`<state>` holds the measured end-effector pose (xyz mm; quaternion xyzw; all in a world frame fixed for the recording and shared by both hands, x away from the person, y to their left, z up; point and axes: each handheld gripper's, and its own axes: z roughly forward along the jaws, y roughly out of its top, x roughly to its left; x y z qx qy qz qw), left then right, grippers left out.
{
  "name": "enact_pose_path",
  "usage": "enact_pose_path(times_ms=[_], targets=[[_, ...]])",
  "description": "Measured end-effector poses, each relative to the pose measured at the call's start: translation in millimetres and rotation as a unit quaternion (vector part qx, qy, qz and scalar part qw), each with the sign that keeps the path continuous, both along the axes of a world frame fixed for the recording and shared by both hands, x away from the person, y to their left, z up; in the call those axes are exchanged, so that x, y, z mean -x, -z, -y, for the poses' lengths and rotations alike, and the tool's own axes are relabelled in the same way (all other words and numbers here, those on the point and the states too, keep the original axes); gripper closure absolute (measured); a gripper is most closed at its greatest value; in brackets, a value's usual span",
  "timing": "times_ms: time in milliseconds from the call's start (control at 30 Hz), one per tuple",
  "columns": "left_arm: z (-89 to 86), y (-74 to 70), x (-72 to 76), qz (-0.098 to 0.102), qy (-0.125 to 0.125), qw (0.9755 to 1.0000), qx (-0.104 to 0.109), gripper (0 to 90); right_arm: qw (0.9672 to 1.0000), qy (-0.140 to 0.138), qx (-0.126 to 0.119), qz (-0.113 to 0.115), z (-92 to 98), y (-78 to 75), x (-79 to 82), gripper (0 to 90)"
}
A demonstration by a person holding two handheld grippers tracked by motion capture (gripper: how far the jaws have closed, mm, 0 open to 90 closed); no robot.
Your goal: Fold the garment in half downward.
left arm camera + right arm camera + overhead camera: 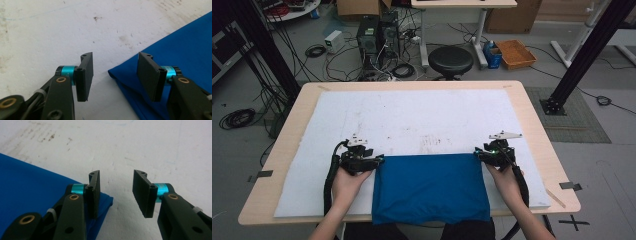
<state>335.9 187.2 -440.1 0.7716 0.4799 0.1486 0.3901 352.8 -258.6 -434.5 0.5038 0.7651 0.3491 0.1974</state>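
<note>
Your left gripper [371,161] sits at the far left corner of the blue cloth [431,186], and in the left gripper view its jaws stand released, wide apart, with that corner [117,74] lying between them, one jaw over bare board and the other over the fabric. That placement looks chosen so that closing would pinch the corner layers; here the cloth shows a second edge under the top one, so it seems folded at least once.

The cloth itself lies flat on the near middle of the white board [412,120], its near edge hanging over the front of the wooden table [532,125], square to you. That puts both far corners within reach of your two hands at once.

Your right gripper [486,156] mirrors the left at the far right corner. In the right gripper view its jaws are also released, gripping nothing; the corner [106,201] lies under and just beside the jaw on the cloth side, the other jaw over bare board.

By count: one cloth, two grippers, four jaws all open, two corners addressed, one board, one table. Beyond the table stands one black stool [450,61].
</note>
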Motion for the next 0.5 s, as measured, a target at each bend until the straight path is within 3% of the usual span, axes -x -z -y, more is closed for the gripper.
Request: enact_pose_path(times_ms=[133, 200, 400, 500], targets=[[3.5, 4.1, -0.6, -0.008, 0.011, 0.9999, -0.007, 55.5, 0.9998, -0.014, 0.007, -0.014, -3.8, 7.4, -0.9, 62.6], [5.2, 5.3, 1.0, 0.001, 0.009, 0.9998, -0.017, 60.8, 0.9996, -0.02, 0.008, -0.021, -6.0, 9.8, -0.4, 66.5], [5.4, 7.1, 5.3, 0.015, 0.006, 0.9996, -0.023, 71.3, 0.9992, -0.035, 0.008, -0.016, -8.4, 10.0, 3.1, 80.7], [7.5, 7.6, 7.2, 0.02, 0.012, 0.9994, -0.026, 78.5, 0.999, -0.04, 0.02, -0.007, -11.2, 10.0, 6.4, 86.4]])
